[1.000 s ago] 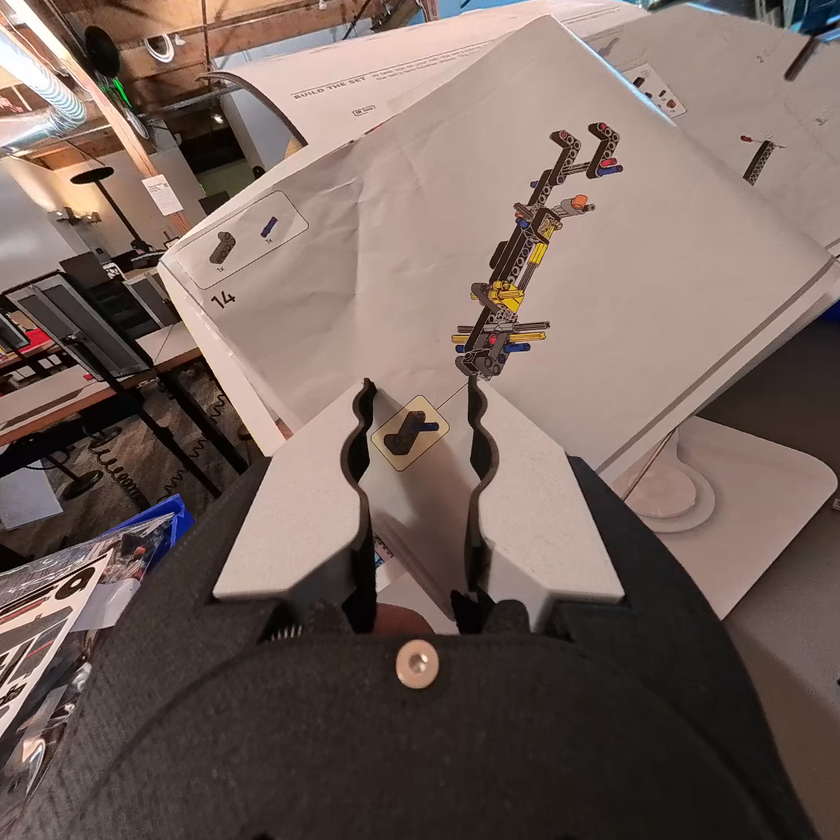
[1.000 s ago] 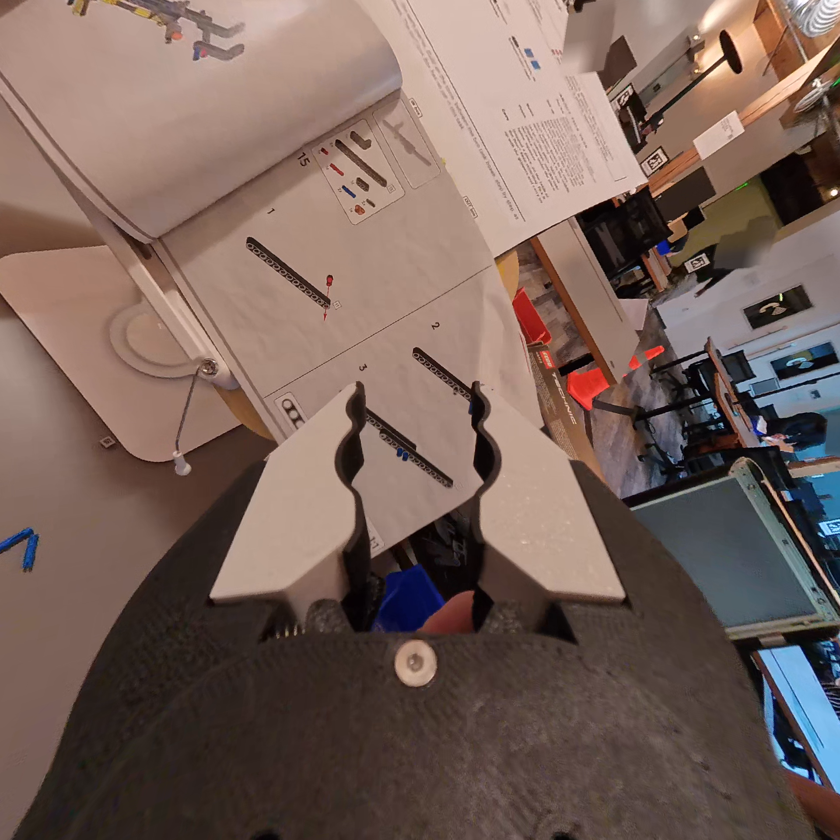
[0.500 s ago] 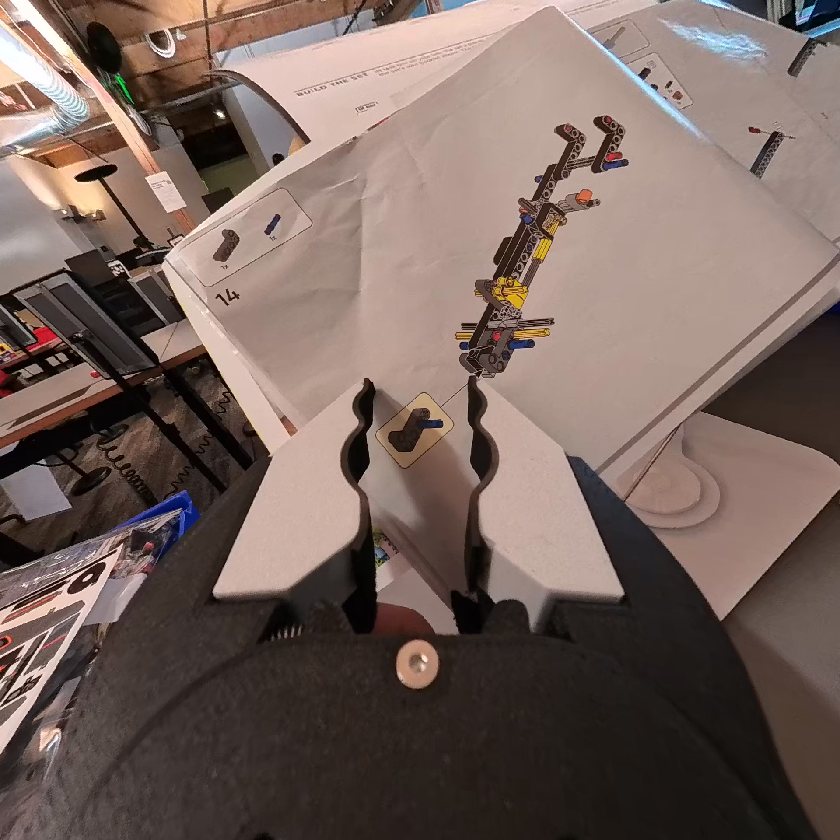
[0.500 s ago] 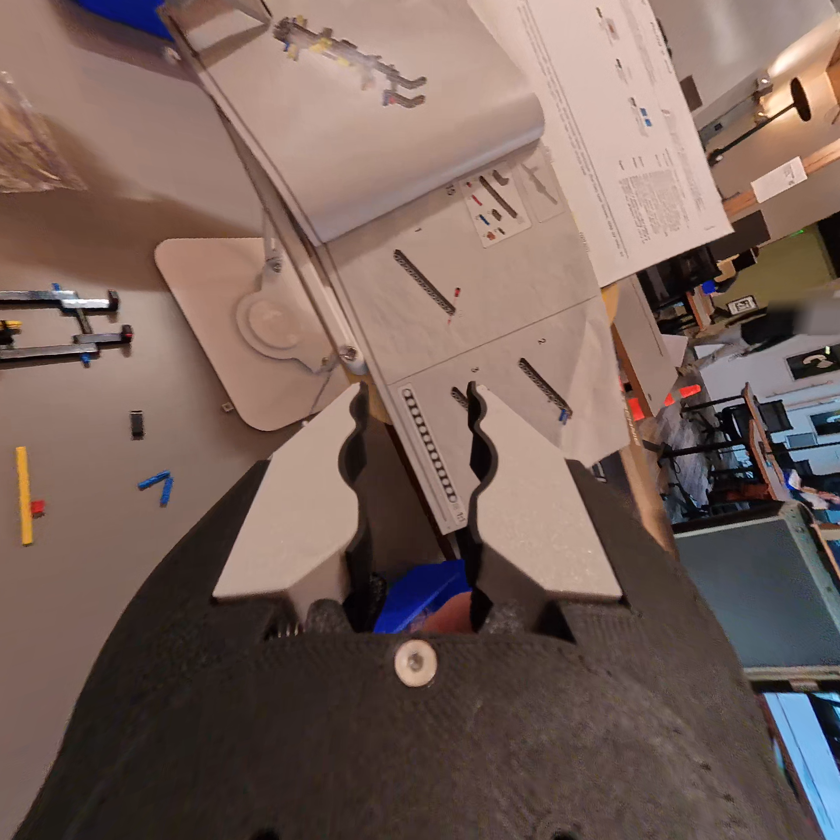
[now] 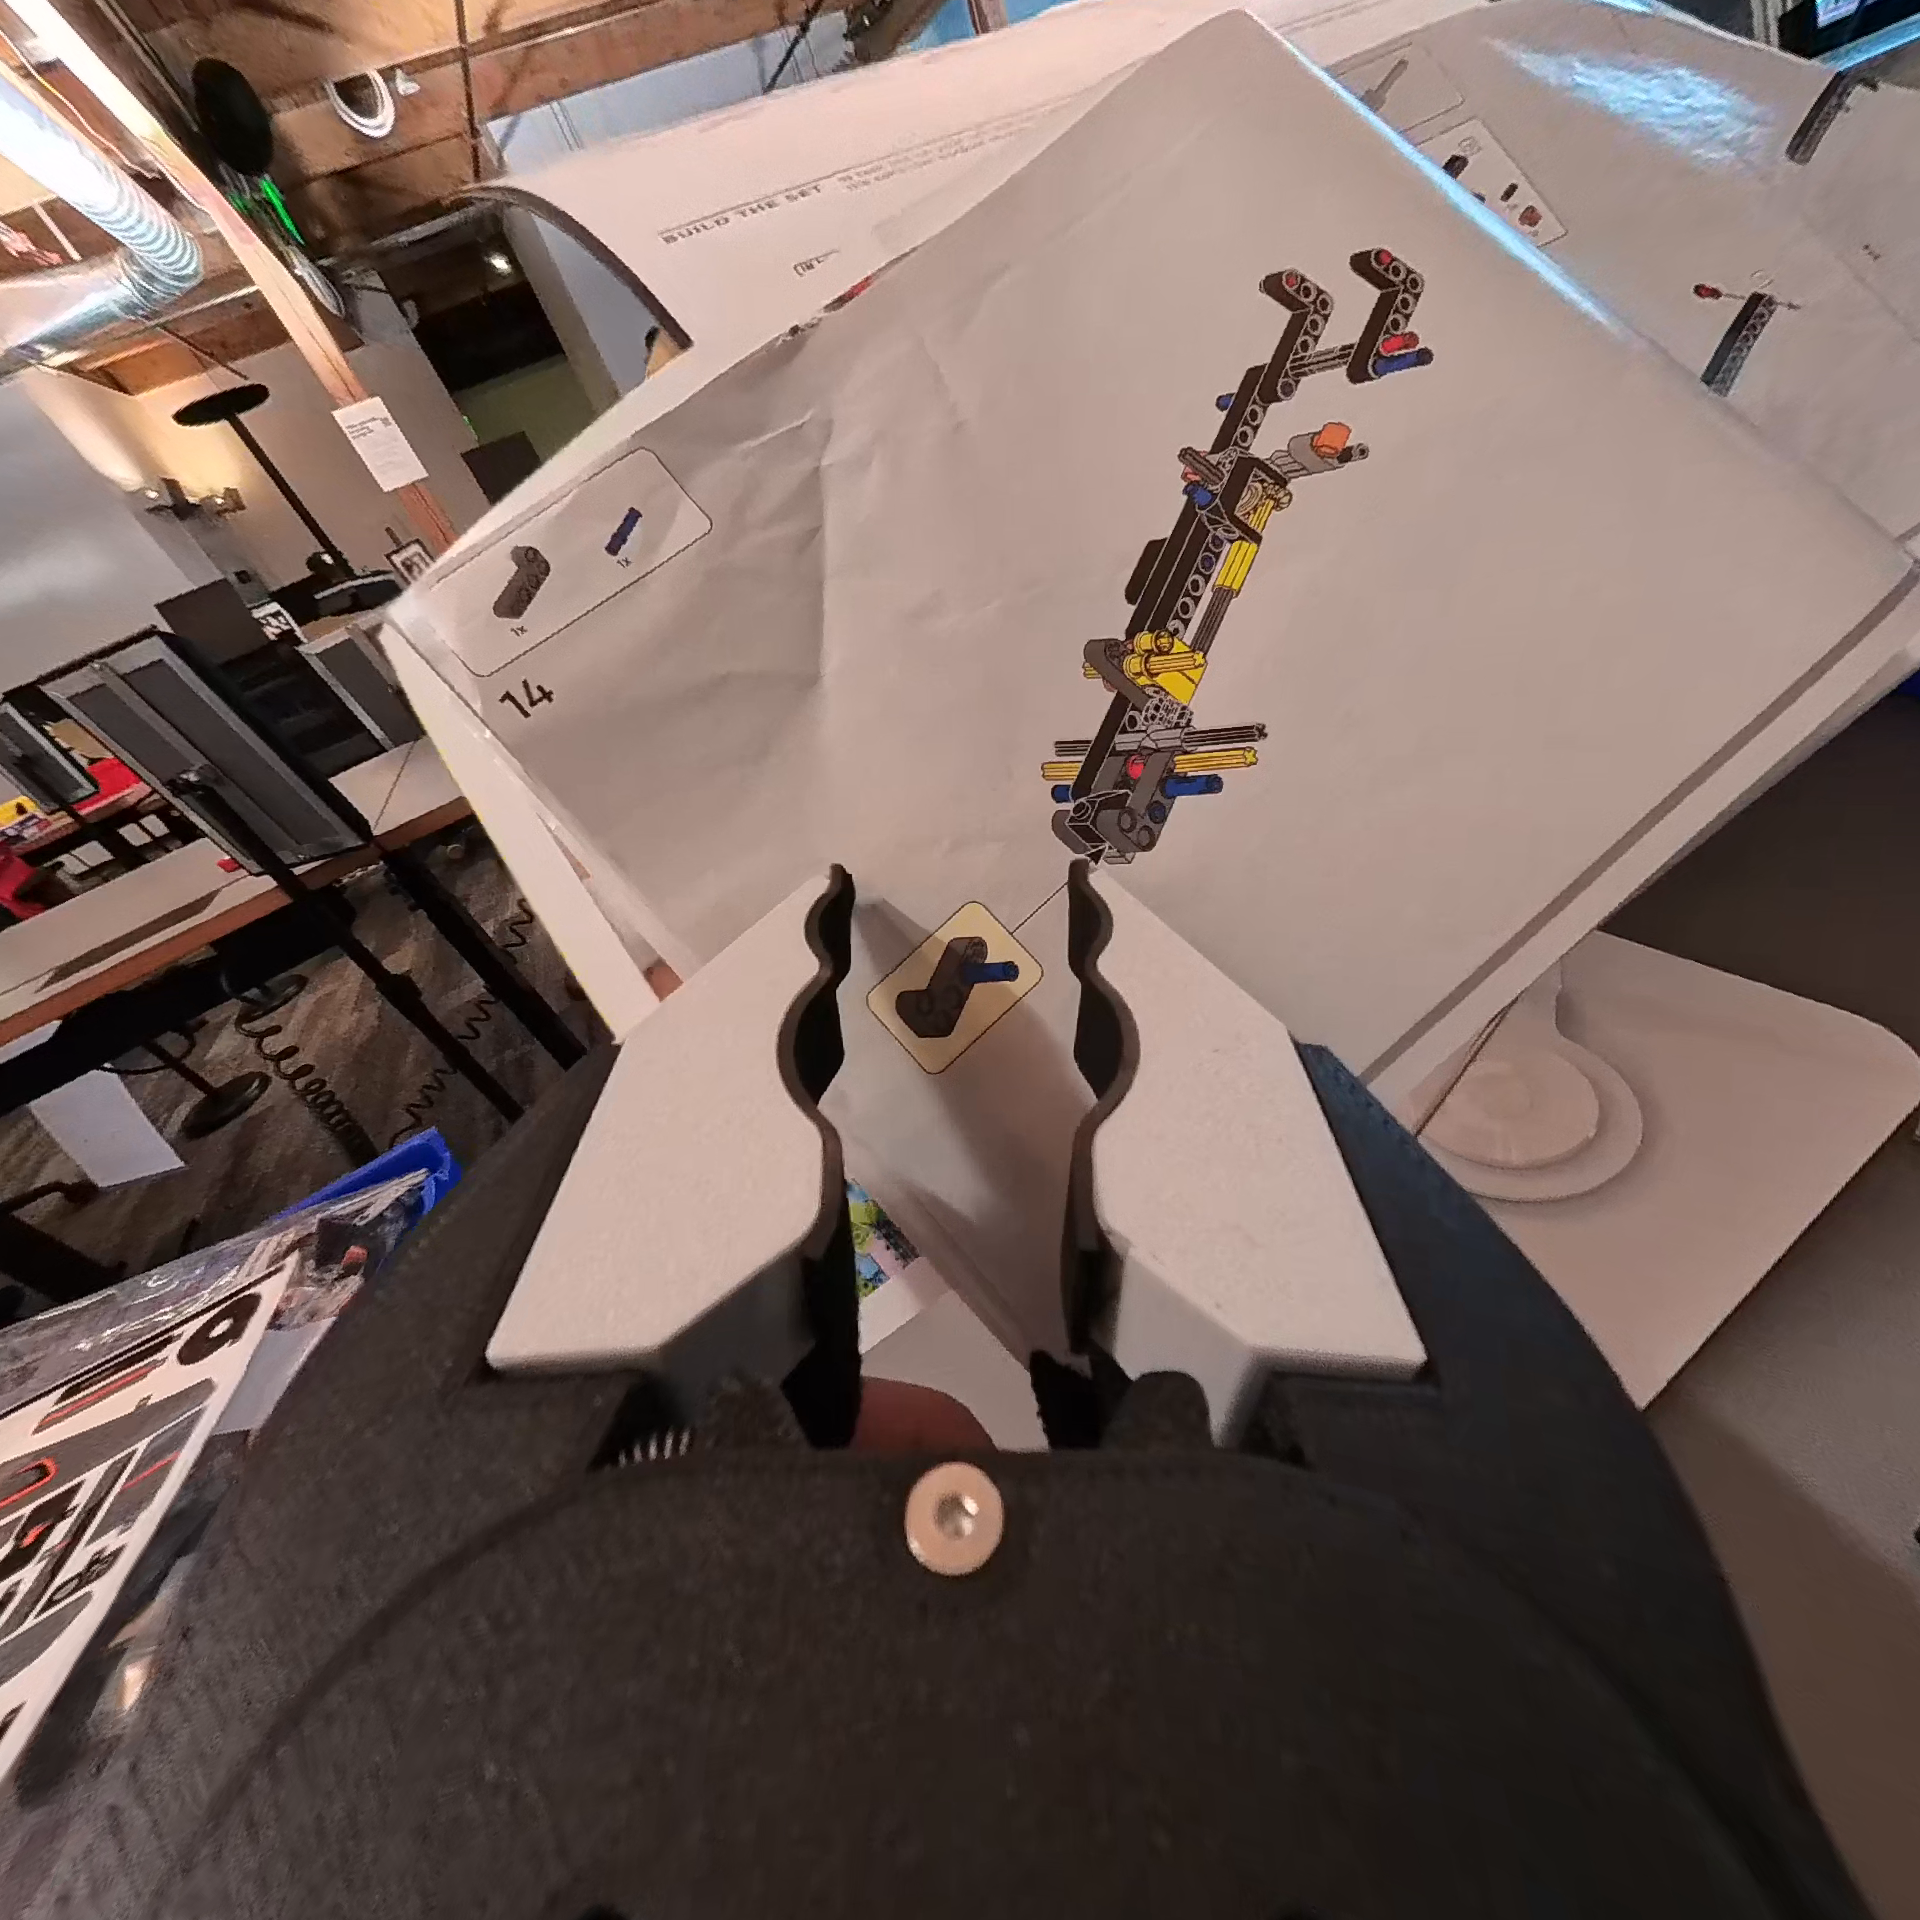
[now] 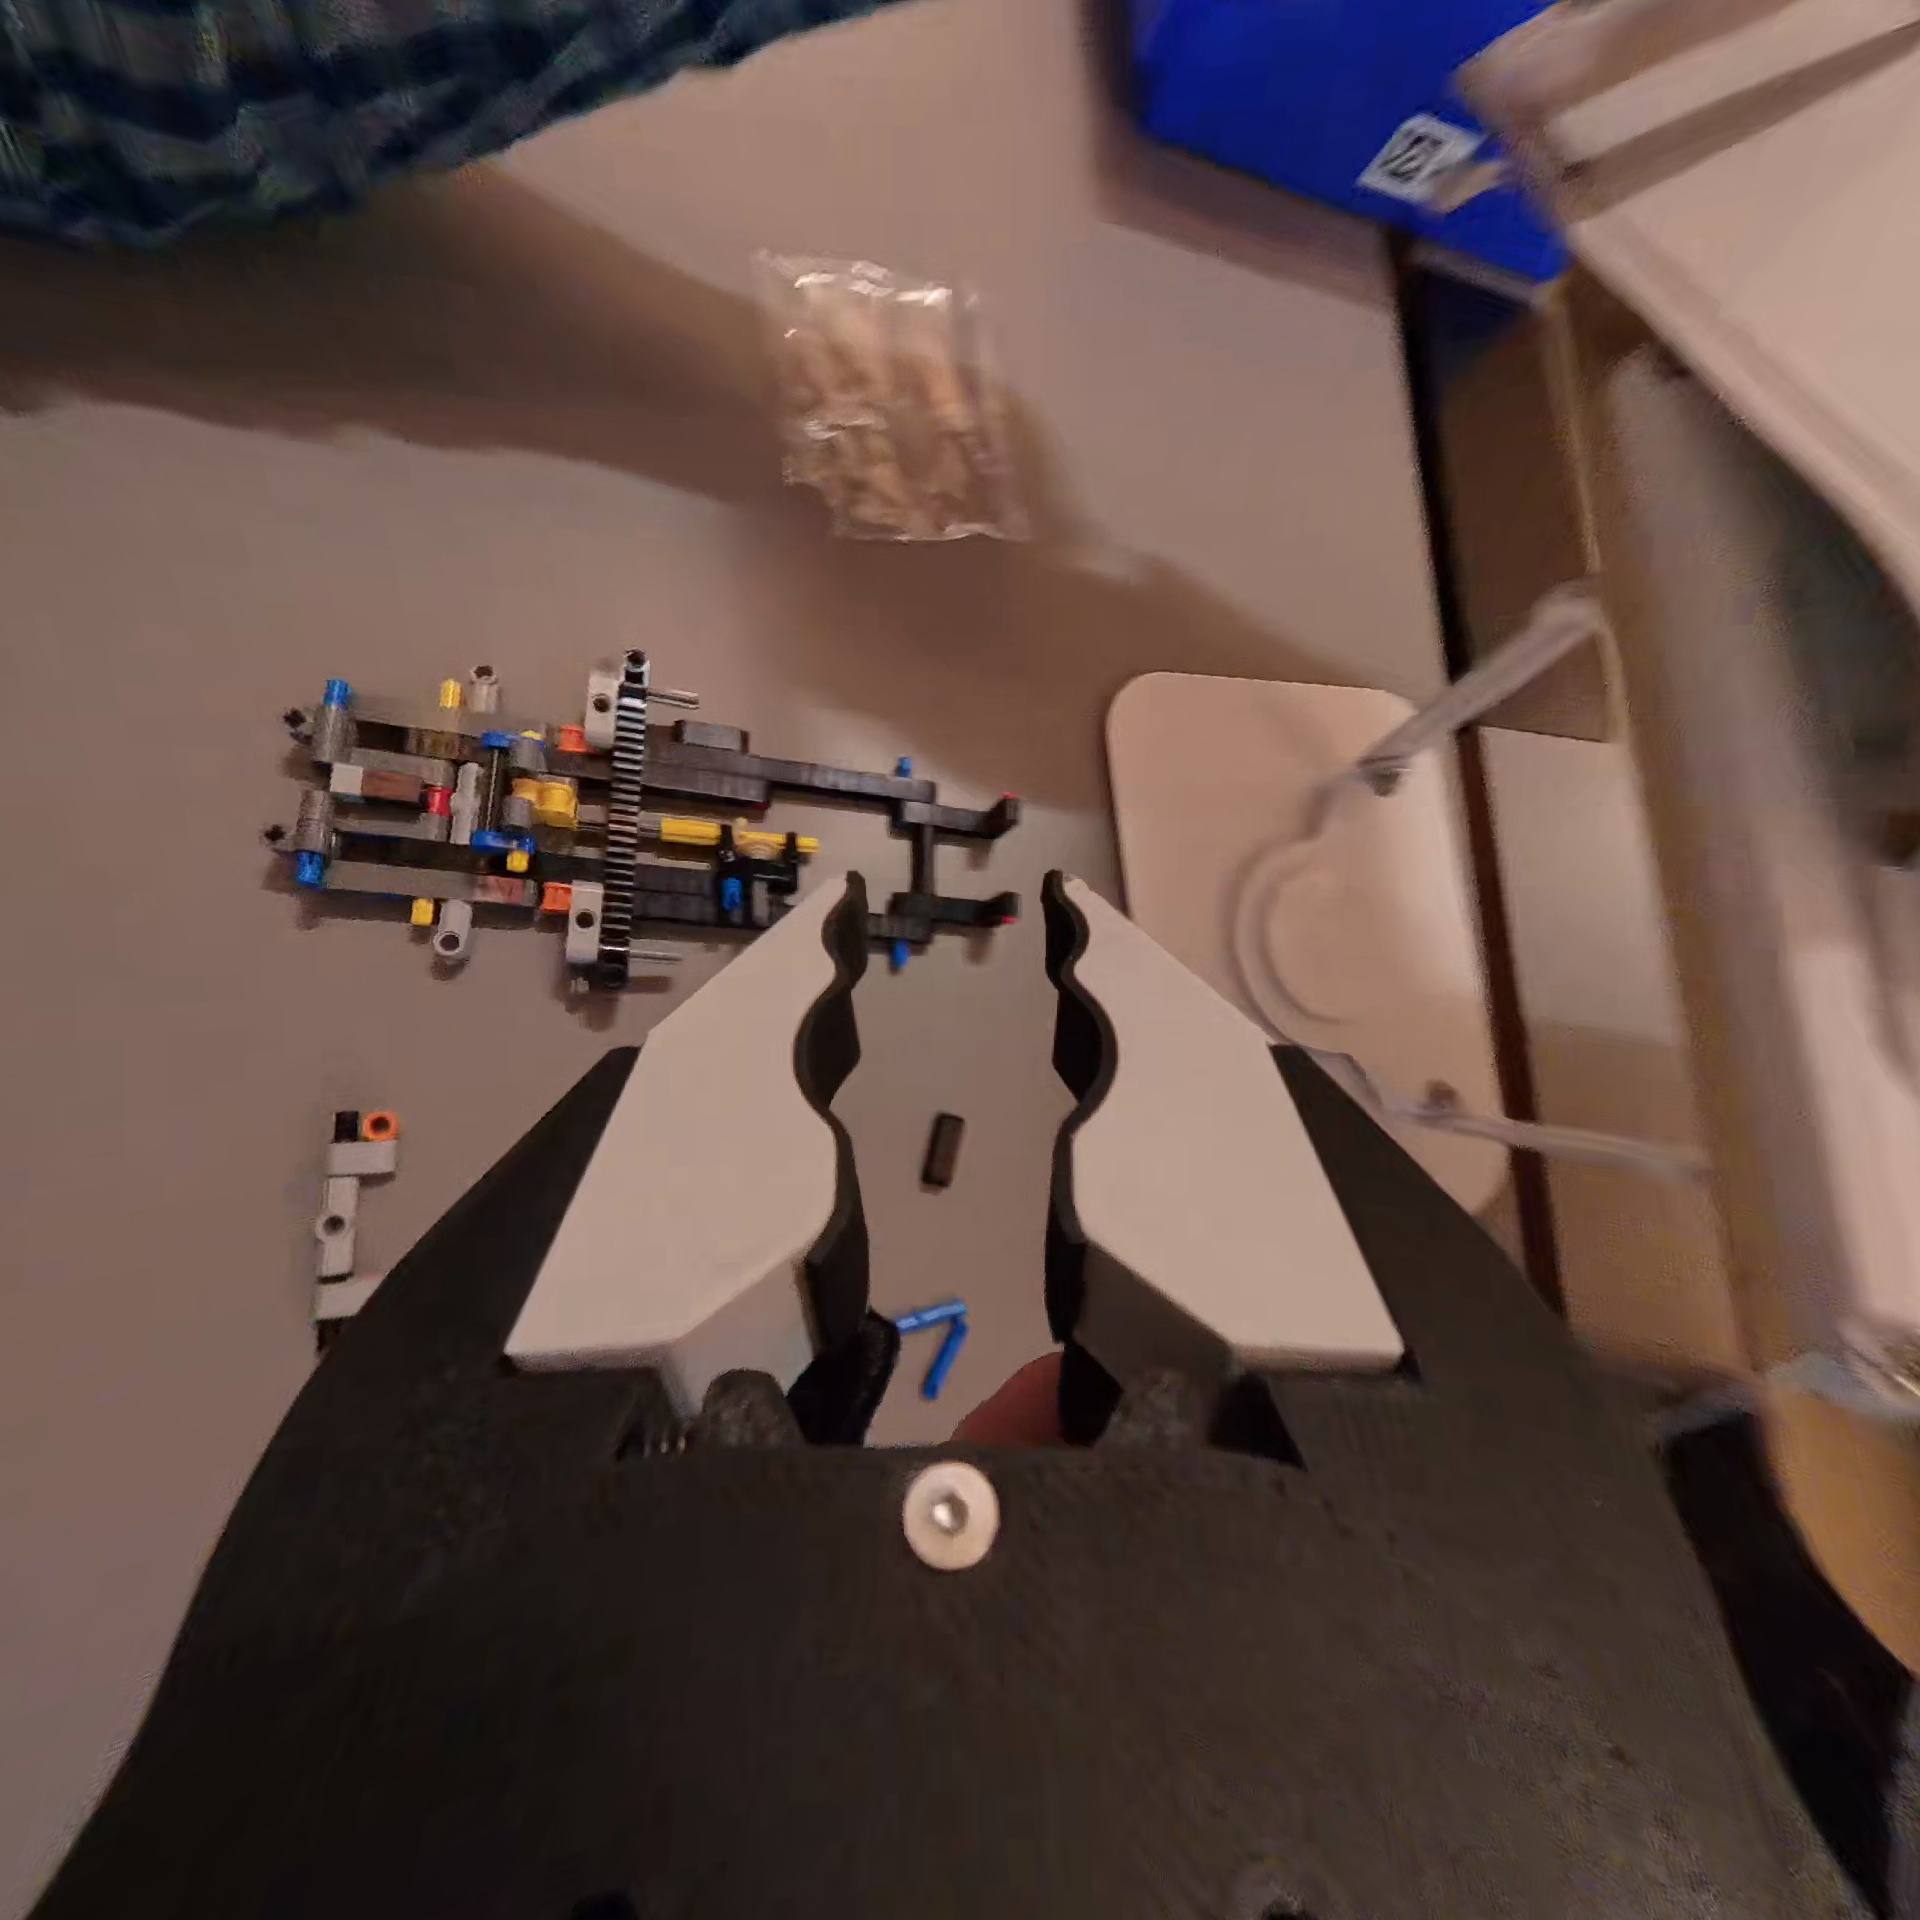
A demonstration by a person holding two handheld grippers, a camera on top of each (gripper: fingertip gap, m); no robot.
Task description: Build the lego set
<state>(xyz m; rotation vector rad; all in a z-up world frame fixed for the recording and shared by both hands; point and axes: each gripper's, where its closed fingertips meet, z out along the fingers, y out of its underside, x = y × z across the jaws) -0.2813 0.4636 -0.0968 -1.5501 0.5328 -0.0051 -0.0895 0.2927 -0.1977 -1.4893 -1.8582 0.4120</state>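
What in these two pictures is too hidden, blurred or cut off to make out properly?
- Right wrist view: the grey lego piece is partly covered by the right gripper's black body.
- Right wrist view: the clear bag is motion-blurred; its contents are unreadable.
- Right wrist view: the blue bin is cut off by the top edge.
- Left wrist view: the booklet's lower corner is hidden behind the left gripper's fingers.

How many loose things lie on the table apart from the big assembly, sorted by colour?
Blue pins: 2
Small black piece: 1
Grey sub-assembly with orange tip: 1
Clear bag of tan parts: 1
Total: 5
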